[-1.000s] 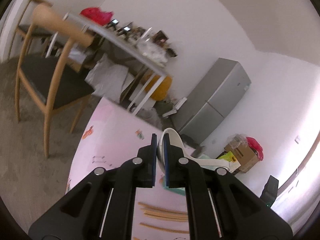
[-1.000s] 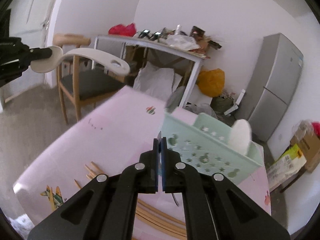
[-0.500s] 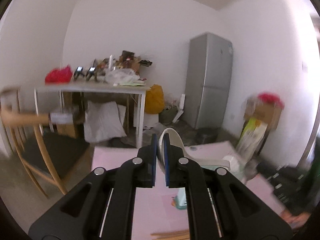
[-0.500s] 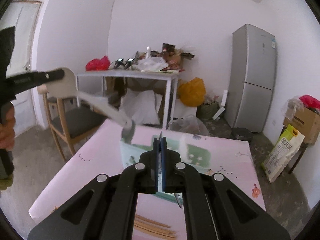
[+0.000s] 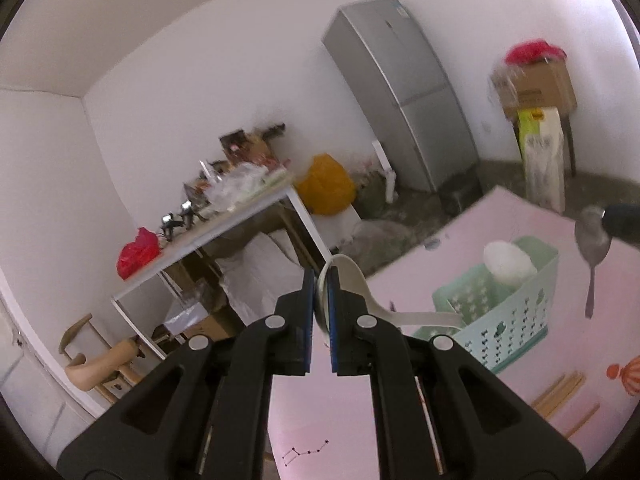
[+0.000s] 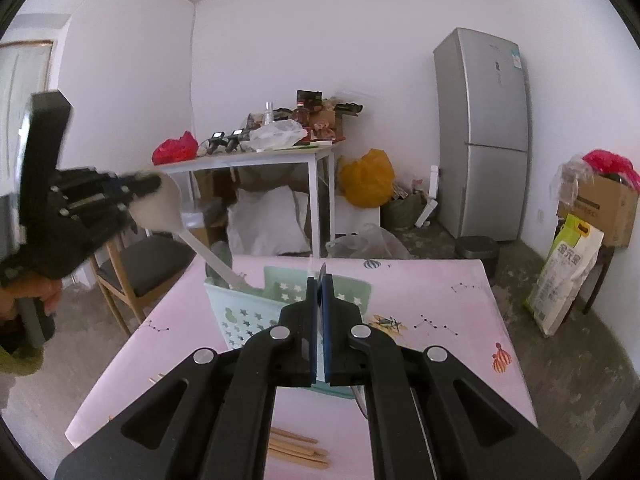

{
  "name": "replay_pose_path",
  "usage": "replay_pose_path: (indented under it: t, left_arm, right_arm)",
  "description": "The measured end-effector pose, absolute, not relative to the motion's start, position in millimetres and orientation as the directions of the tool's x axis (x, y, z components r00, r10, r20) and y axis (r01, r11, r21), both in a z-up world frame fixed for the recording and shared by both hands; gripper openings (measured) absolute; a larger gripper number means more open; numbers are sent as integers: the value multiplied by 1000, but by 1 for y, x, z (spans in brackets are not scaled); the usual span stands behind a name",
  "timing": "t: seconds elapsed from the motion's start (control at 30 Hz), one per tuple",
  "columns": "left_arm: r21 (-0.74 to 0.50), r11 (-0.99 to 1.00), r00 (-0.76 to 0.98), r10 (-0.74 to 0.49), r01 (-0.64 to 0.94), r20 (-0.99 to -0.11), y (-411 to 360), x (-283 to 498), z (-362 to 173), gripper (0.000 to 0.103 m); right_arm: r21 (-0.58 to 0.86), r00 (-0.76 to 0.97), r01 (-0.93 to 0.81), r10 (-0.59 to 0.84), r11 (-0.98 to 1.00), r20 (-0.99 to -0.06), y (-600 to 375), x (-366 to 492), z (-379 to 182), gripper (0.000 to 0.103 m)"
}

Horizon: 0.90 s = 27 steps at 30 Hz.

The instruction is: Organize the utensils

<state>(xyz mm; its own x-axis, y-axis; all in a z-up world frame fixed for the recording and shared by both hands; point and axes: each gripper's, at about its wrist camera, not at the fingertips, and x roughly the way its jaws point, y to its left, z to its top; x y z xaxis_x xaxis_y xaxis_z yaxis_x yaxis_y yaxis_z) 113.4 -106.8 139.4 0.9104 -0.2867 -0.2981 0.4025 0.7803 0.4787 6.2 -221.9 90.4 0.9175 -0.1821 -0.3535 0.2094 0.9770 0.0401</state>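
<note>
Overhead, the left claw (image 5: 320, 280) pinches a white spoon (image 5: 352, 280) by its bowl above the green basket (image 5: 516, 320); the right claw (image 6: 319, 280) pinches a metal spoon (image 5: 592, 240).

The white spoon (image 5: 352, 280) in the left gripper (image 5: 320, 300) looks like smooth, matt plastic, and the mint green basket (image 5: 504, 312) is plastic too, with little star holes cut in its walls. The other spoon (image 5: 592, 248), seen in the left wrist view, is shiny grey metal, the sticks (image 6: 296, 450) lying on the surface (image 6: 432, 312) look like plain pale wood, and the surface has a smooth pink cover with small printed pictures. Both grippers are matt black plastic with silver metal screws and blue pads (image 6: 326, 320); the fridge (image 6: 486, 132) is dull silver metal, the box (image 6: 604, 204) is brown cardboard, and the floor (image 6: 568, 360) looks rough and grey.
</note>
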Motion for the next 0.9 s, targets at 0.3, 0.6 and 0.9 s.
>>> replay_pose_path:
  t: [0.3,0.6,0.9]
  left_arm:
    - [378,766,830,-349,520,-435,-134,144,133,8]
    - [0,764,656,-554,645,-513,-117,186,118,16]
    - [-235,703,581,-696,671,-422,-81,192,118,20]
  right_arm:
    - [100,918,217,-168,971,-360,-239,-1,85,2]
    - [171,921,210,-136,963,-366,-254,-3,83,2]
    - [254,936,184,-91,949,-339,-270,-2,92,2]
